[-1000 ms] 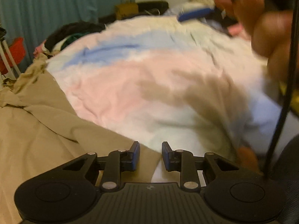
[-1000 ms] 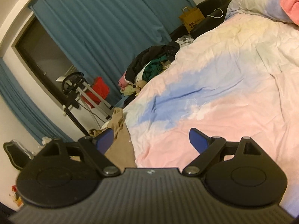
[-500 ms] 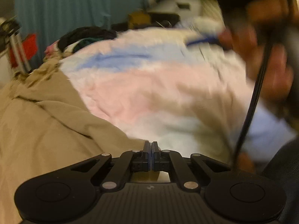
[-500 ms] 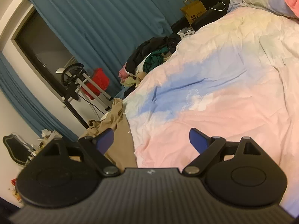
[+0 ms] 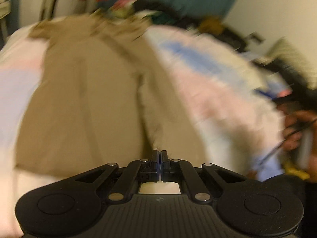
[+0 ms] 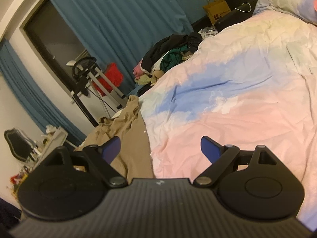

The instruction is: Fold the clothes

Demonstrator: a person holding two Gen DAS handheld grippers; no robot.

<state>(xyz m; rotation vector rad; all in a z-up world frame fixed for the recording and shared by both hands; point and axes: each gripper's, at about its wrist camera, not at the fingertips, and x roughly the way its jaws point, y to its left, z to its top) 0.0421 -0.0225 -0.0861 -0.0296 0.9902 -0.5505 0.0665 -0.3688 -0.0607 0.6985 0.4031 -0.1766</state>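
teal pleated curtains [image 6: 126, 19] across the back wall, dark window pane [image 6: 53, 37], red fabric bag [image 6: 114, 75] behind a metal-legged stand [image 6: 95, 79], yellow-brown paper bag [image 6: 217, 11] on black furniture, pastel pink-blue-white duvet [image 6: 247, 91], cluttered white shelf [image 6: 52, 138] lower left

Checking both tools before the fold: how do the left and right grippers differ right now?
The left gripper has its fingers shut together at the tan garment; the right gripper has its fingers spread wide with nothing between them. The left view is blurred, the right sharp. Both have blue pads and face the pastel duvet.
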